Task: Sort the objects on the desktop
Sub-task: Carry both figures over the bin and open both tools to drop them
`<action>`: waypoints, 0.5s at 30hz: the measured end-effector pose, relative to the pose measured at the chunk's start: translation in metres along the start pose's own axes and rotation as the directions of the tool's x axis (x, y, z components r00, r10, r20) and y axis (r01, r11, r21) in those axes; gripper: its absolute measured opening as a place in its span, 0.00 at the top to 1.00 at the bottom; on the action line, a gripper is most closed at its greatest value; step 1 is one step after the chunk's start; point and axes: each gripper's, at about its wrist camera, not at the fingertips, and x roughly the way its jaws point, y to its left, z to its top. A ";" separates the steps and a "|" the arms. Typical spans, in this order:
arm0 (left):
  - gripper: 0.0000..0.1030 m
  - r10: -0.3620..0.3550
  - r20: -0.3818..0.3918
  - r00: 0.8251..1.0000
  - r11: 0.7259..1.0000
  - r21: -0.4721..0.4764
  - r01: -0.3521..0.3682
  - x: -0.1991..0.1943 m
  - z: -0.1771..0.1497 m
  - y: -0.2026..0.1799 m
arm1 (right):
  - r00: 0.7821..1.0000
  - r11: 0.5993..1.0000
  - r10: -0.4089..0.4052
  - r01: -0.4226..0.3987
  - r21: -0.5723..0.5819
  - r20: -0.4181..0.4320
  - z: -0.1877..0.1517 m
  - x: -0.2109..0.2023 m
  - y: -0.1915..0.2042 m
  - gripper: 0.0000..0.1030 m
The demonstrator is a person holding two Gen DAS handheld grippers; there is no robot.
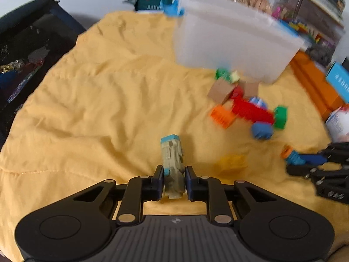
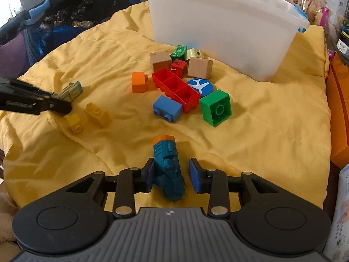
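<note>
The left gripper [image 1: 174,180] was clamped on a beige toy train [image 1: 172,163] over the yellow quilt [image 1: 98,98]. The right gripper's [image 2: 172,175] pads stood slightly apart around a teal toy train [image 2: 169,170]; only the left pad touched it. Loose blocks lay beside the white bin [image 2: 229,26].

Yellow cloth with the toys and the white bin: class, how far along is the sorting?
Done: nothing evident; the white bin's inside is not visible. In hand: the left tool is shut on a grey-green toy; a teal toy lies between the right tool's pads, with a gap at one pad. Left: the red brick, the yellow bricks and other blocks scattered on the yellow cloth before the bin.
</note>
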 end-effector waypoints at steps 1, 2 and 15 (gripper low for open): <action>0.78 0.004 0.014 1.000 1.000 0.011 -0.004 -0.007 0.005 -0.004 | 1.000 1.000 0.000 0.000 -0.004 0.003 0.000 -0.002 -0.001 0.72; 0.78 0.007 0.033 0.999 1.000 0.021 -0.007 -0.014 0.011 -0.009 | 1.000 1.000 0.003 -0.003 -0.006 0.011 0.000 -0.005 -0.003 0.72; 0.78 -0.040 0.301 0.953 0.989 0.145 -0.004 -0.054 0.155 -0.058 | 0.951 0.997 -0.071 0.076 -0.003 0.301 0.099 -0.059 -0.060 0.72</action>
